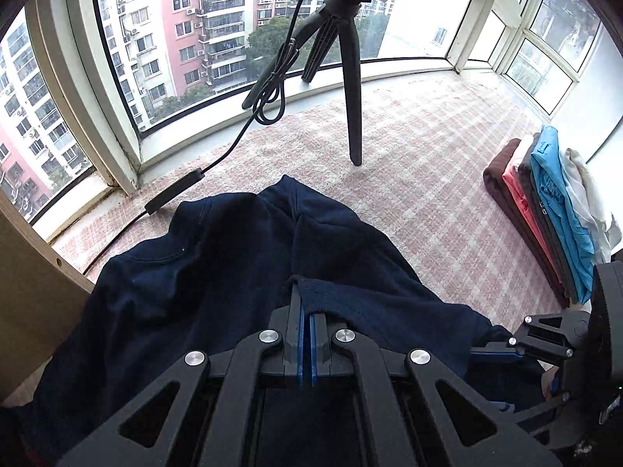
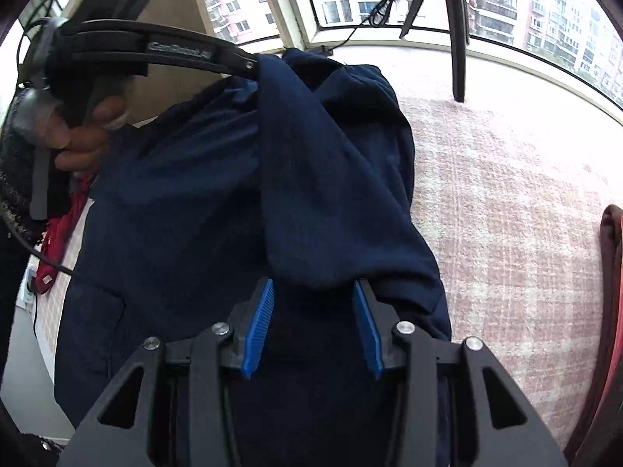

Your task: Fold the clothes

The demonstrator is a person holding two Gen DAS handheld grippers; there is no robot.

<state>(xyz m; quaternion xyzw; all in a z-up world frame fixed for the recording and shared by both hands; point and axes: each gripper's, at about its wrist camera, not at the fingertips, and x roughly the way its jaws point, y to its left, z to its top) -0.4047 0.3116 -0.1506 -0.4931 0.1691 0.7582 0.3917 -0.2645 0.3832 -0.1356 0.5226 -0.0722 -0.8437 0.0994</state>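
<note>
Hiding right fingers' [image 2: 268, 311] tips: navy garment [image 2: 218, 202]

Daylight pours through a curved bay window [image 1: 187, 39] from nine round to two o'clock, with pink and white apartment blocks [image 1: 218, 19] and treetops outside. A pink-and-cream checked covering [image 1: 420, 148] spreads below the pale sill [image 1: 389, 68]. A black tripod [image 1: 342, 58] stands at twelve, its cable [image 1: 268, 93] trailing toward nine. A tan board [image 1: 31, 272] leans at eight.
</note>
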